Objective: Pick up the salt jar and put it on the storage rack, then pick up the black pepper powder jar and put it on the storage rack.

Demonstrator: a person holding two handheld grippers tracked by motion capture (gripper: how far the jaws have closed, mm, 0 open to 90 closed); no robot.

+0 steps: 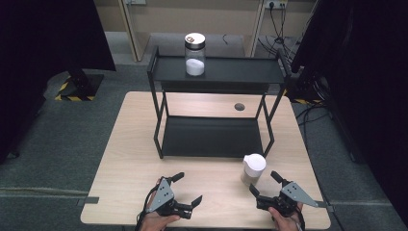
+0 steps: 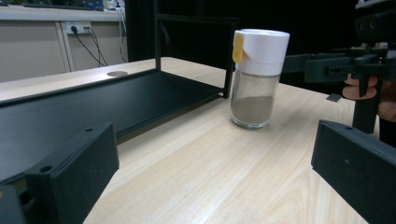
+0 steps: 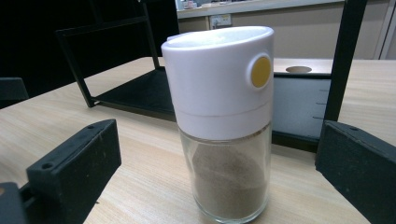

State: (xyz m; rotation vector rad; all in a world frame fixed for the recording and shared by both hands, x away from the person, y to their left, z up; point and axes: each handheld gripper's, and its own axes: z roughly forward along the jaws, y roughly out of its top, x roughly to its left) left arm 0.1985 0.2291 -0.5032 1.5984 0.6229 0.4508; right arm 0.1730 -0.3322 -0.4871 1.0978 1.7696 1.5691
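Shaker (image 3: 223, 126) upright just ahead of parted right gripper (image 3: 217, 182)

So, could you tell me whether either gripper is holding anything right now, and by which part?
Nothing is held. The left gripper and the right gripper are both open; the shaker stands free on the table.

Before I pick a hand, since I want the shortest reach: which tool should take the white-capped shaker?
Right. The right tool sits just beside the shaker, jaws open and aimed at it. The left tool, also open, sits farther off across the table.
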